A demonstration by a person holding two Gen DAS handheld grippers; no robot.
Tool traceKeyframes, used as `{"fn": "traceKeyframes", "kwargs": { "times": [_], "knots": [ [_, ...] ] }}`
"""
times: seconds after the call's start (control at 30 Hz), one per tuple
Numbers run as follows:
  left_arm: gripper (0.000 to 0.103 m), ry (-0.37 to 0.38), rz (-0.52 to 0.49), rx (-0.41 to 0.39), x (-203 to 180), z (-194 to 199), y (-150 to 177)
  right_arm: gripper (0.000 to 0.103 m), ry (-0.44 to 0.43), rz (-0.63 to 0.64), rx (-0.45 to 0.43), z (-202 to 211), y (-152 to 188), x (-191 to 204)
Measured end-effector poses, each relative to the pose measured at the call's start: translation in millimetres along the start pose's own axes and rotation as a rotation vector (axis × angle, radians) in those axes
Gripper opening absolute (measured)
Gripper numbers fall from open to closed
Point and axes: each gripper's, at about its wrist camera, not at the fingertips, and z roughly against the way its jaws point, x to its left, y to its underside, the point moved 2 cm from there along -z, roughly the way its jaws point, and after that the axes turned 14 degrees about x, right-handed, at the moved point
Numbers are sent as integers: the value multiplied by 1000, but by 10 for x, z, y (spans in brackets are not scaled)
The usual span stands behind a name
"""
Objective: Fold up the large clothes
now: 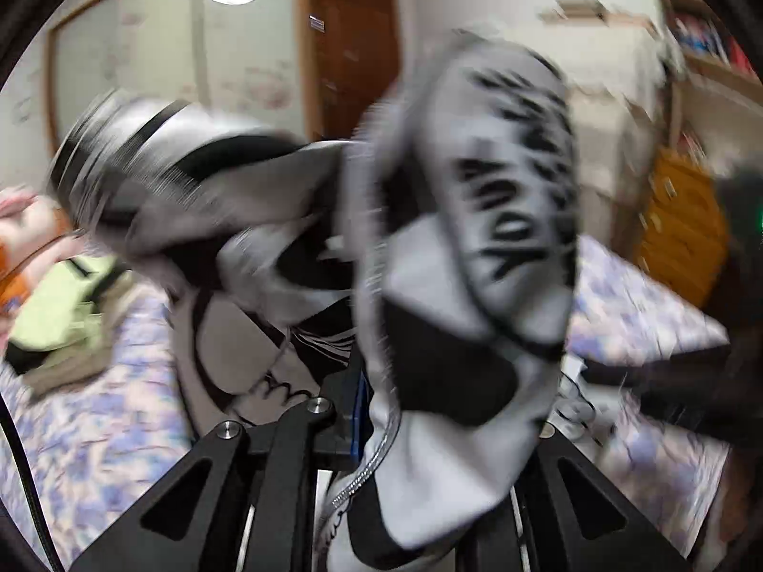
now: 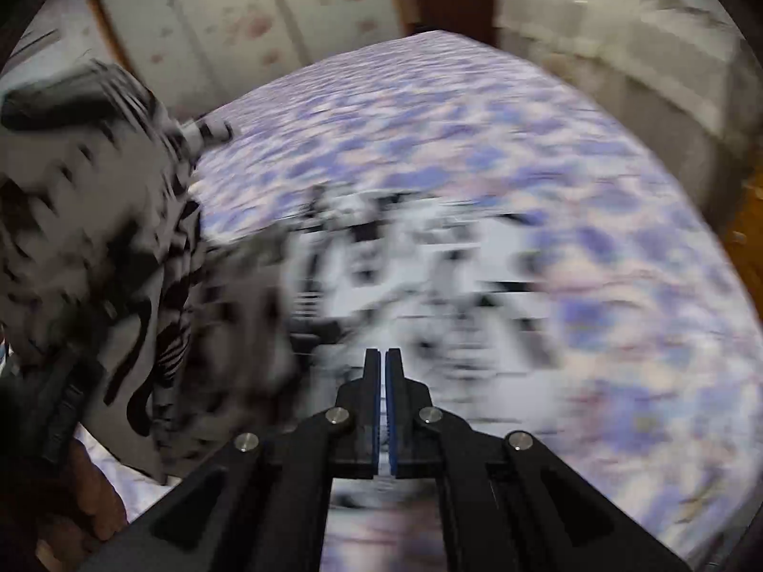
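A grey and white garment with black lettering (image 1: 477, 238) hangs bunched in the air over the bed. My left gripper (image 1: 381, 410) is shut on it, and the cloth drapes over the fingers and hides most of them. In the right wrist view the same garment (image 2: 95, 248) hangs at the left. My right gripper (image 2: 382, 357) is shut, its blue pads together with no cloth showing between them. Beyond its tips, blurred black and white cloth (image 2: 405, 276) lies on the bed; whether it belongs to the same garment I cannot tell.
The bed has a purple floral sheet (image 2: 477, 143). A pale green item (image 1: 62, 319) lies on its left part. A wardrobe (image 1: 143, 57), a brown door (image 1: 353, 57), shelves and orange drawers (image 1: 682, 224) surround it. A hand (image 2: 81, 500) shows at lower left.
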Motion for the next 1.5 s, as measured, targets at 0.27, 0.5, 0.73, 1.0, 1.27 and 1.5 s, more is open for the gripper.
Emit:
{"fn": "traceKeyframes", "kwargs": {
  "times": [0.27, 0.5, 0.73, 1.0, 1.27, 1.5],
  "knots": [
    [24, -102, -293, 175, -811, -790, 398, 1, 56, -117, 78, -160, 139, -575],
    [66, 45, -250, 264, -736, -416, 396, 5, 22, -96, 43, -31, 22, -484],
    [77, 172, -110, 229, -294, 270, 473, 39, -148, -29, 26, 165, -225, -269],
    [78, 89, 211, 277, 826, 215, 578, 39, -190, 64, 264, -428, -346, -10],
    [78, 221, 415, 399, 1351, -265, 812, 37, -276, 58, 352, -846, -460, -54],
    [76, 257, 456, 375, 1361, -277, 815, 8, -238, 135, 135, -223, -391, 15]
  ]
}}
